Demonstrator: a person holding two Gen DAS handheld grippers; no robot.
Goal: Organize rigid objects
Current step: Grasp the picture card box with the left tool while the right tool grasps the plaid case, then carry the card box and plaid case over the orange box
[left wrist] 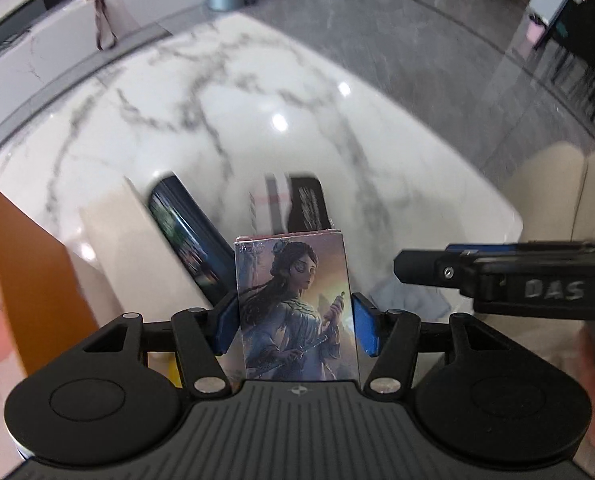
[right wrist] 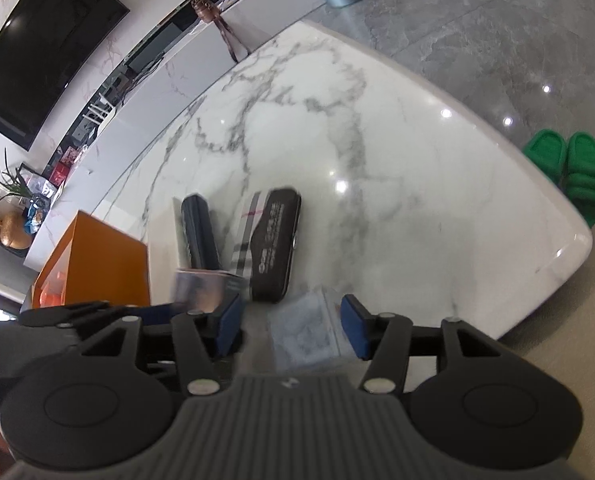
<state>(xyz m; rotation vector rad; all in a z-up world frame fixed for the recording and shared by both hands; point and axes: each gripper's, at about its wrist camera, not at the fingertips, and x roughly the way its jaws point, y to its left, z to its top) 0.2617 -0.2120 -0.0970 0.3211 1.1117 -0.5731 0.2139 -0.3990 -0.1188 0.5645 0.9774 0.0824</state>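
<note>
My left gripper [left wrist: 295, 320] is shut on a small illustrated card box [left wrist: 295, 304] showing a woman in pale robes, held upright above the white marble table [left wrist: 257, 112]; the same box shows blurred in the right wrist view [right wrist: 203, 286]. Beyond it lie a dark blue box [left wrist: 185, 232], a plaid-patterned item [right wrist: 247, 236] and a black case with white print [right wrist: 279, 244]. My right gripper [right wrist: 291, 326] is open and empty, above a pale blue packet [right wrist: 303, 332] at the table's near edge. It shows from the side in the left wrist view [left wrist: 417, 268].
An open orange box [right wrist: 105, 268] stands at the left, with a white panel [left wrist: 137, 248] beside it. Green slippers [right wrist: 569, 172] lie on the grey floor past the table's right edge. A cream seat [left wrist: 569, 196] is at the right.
</note>
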